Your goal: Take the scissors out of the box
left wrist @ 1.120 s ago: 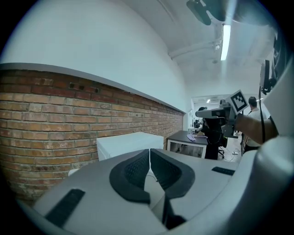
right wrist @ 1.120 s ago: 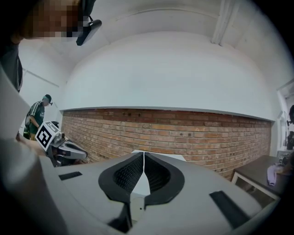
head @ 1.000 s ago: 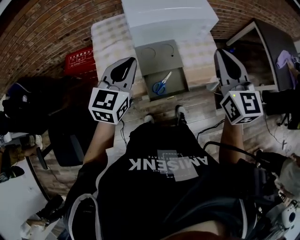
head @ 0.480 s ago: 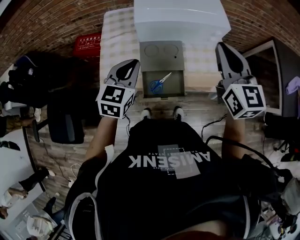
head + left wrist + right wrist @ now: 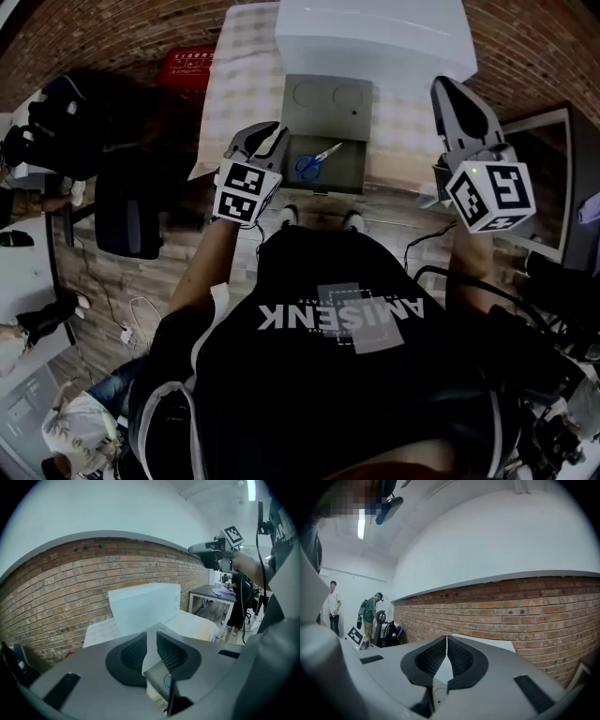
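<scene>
The left gripper (image 5: 266,141) is angled down beside the box (image 5: 326,94), its empty jaws just being parted. The right gripper (image 5: 450,90) is held level, jaws clenched. The scissors (image 5: 317,161) are barely made out.

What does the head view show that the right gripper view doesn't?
Only the head view shows the blue-handled scissors lying in the open grey box on the checked table, and the person's black shirt. Only the right gripper view shows people standing far off and a ceiling light. Both show the right hand-held gripper, its jaws together, and the brick wall.
</scene>
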Demonstrator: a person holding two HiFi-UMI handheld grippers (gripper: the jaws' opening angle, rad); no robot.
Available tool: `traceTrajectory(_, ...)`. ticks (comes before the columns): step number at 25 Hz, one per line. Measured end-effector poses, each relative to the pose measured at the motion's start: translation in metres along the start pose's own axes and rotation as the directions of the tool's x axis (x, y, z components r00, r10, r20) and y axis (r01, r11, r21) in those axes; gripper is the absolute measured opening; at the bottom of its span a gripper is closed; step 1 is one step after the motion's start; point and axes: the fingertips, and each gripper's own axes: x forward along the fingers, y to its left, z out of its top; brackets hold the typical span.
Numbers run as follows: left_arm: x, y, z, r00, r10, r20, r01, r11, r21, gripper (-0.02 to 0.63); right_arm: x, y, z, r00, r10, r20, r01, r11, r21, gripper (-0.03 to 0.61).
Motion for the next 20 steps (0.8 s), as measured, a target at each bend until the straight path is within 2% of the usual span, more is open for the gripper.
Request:
traceTrajectory(2,0.008,-0.01,-0.013,0.999,-0.018,-0.038,0.018,1.0,0.0,0.085,0.001,-0.004,-0.003,1.0,0.016,0.001,-0.016,1.0,0.005,0.041)
traceTrajectory(4,0.018,-0.02,-0.031,0.995,-0.038,-0.09,0.039,0.999,0.009,0.094,0.003,-0.008,-0.006,1.0,0.032,0.0,-0.032,0.999,0.011,0.041)
traceTrajectory(7,0.033,-0.033,-0.069,0.98,-0.063,-0.186,0.067,0.998,0.018,0.121,0.007,-0.011,-0.008,0.998,0.056,-0.003,-0.056,0.998,0.015,0.041)
traceTrajectory(10,0.046,-0.045,-0.092,0.965,-0.093,-0.247,0.099,0.995,0.012,0.126,0.011,-0.014,-0.012,0.997,0.07,-0.012,-0.07,0.997,0.018,0.041)
traceTrajectory(18,0.075,-0.07,-0.143,0.899,-0.16,-0.408,0.218,0.971,0.099,0.138,0.02,-0.018,-0.028,0.995,0.089,-0.036,-0.088,0.995,0.038,0.041)
traceTrajectory(20,0.079,-0.078,-0.158,0.874,-0.181,-0.45,0.255,0.961,0.108,0.14,0.022,-0.017,-0.03,0.995,0.089,-0.041,-0.087,0.995,0.047,0.041)
